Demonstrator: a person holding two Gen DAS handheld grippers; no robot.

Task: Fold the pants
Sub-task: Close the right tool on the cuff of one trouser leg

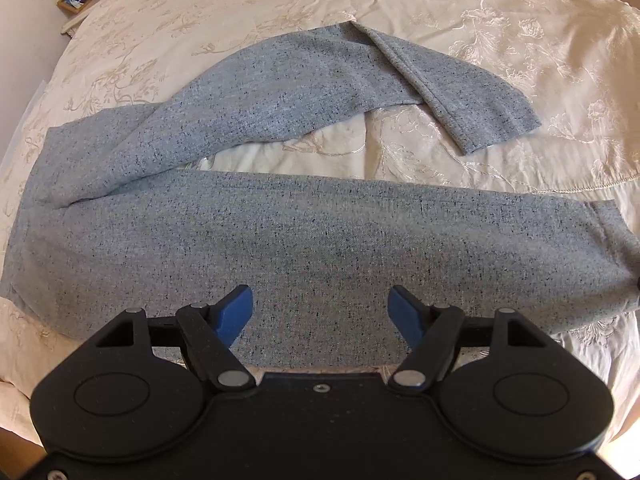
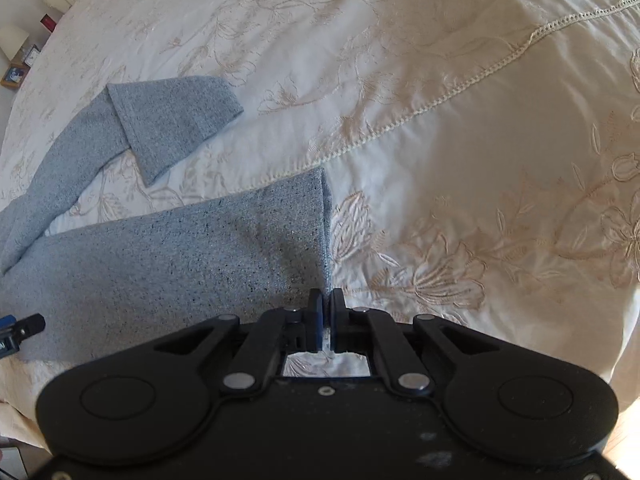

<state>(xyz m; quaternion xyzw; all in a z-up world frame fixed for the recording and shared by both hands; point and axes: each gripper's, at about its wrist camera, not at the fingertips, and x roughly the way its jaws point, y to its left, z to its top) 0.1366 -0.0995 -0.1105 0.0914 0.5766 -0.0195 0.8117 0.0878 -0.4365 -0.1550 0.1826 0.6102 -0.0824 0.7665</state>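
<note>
Grey pants point(image 1: 304, 248) lie spread on the bed point(image 1: 500, 32), near leg flat, far leg doubled back at its hem. Right hand-held gripper point(image 2: 325, 312) pinched tight on near leg's hem corner. Left hand-held gripper point(image 1: 321, 312) wide apart, above same leg, holding nothing. Step, likely: securing near leg. Next: left needs its own grip before lifting.

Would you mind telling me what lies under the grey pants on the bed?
The grey pants lie on a cream embroidered bedspread, which shows around them and in the gap between the legs. The far leg's end is folded over onto itself. Whatever is beneath the fabric itself is covered.
</note>
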